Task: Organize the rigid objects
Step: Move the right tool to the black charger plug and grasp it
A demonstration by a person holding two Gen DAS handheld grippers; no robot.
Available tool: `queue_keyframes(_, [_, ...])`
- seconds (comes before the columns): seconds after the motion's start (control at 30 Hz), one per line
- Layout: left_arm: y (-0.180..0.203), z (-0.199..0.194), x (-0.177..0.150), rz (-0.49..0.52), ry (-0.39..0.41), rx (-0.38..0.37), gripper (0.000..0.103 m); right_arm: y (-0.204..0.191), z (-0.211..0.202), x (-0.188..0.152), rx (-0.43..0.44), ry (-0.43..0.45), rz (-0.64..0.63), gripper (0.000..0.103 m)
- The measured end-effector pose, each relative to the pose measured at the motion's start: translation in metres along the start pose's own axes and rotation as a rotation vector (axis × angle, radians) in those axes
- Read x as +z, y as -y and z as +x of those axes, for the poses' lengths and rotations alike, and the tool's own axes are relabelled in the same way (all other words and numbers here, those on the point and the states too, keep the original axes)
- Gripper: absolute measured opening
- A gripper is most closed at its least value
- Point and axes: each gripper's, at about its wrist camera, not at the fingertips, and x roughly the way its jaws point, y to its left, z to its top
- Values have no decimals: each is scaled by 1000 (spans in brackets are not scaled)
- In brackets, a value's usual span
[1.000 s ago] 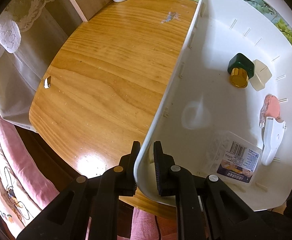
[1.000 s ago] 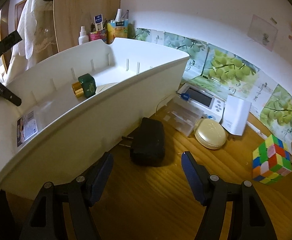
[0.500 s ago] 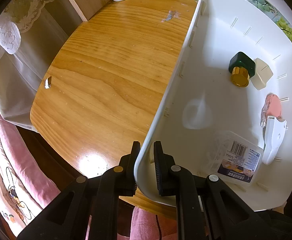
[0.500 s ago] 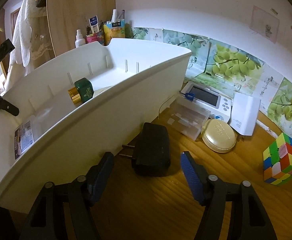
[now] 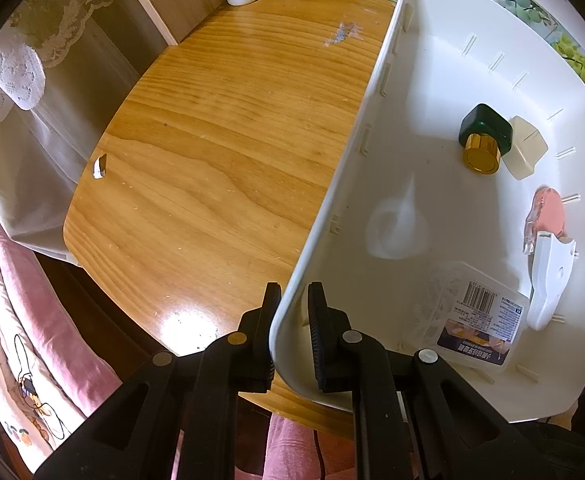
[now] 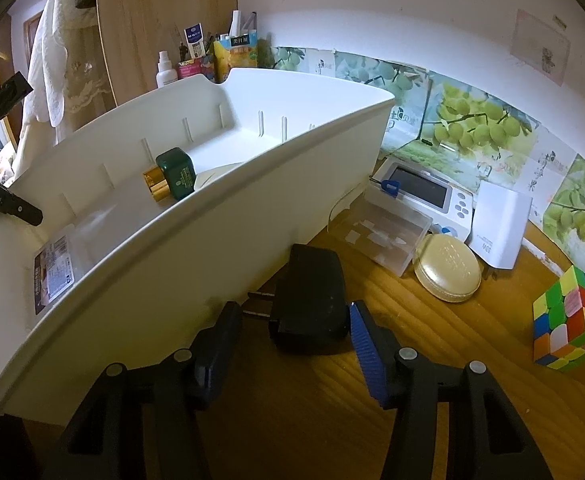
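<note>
My left gripper [image 5: 294, 292] is shut on the near wall of the white bin [image 5: 372, 120], one finger inside and one outside. The bin holds a green bottle with a gold cap [image 5: 486, 128], a cream block [image 5: 526, 152], a pink item [image 5: 548, 208], a white plastic piece [image 5: 550, 280] and a clear labelled box [image 5: 476, 316]. In the right wrist view my right gripper [image 6: 294, 312] straddles a black plug adapter [image 6: 310, 296] lying on the wooden desk beside the bin [image 6: 172, 272]. Its jaws are closing. The blue pad is at the adapter's right side, and the left finger stands apart from it near the prongs.
Behind the adapter lie a clear flat box [image 6: 388, 236], a round cream compact [image 6: 448, 274], a white device with a screen [image 6: 424, 192] and a white charger [image 6: 500, 228]. A colour cube [image 6: 570, 320] sits at the right. Bottles [image 6: 166, 74] stand at the back.
The right gripper's jaws have narrowed around the black adapter, which now lies between them. The left gripper keeps its hold on the bin wall, unmoved.
</note>
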Motion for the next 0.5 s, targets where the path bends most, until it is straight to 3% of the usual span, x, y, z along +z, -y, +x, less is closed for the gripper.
queue_keyframes(0.5, [1, 0, 1, 18, -5, -12, 15, 13, -20, -13, -62, -27, 48, 55])
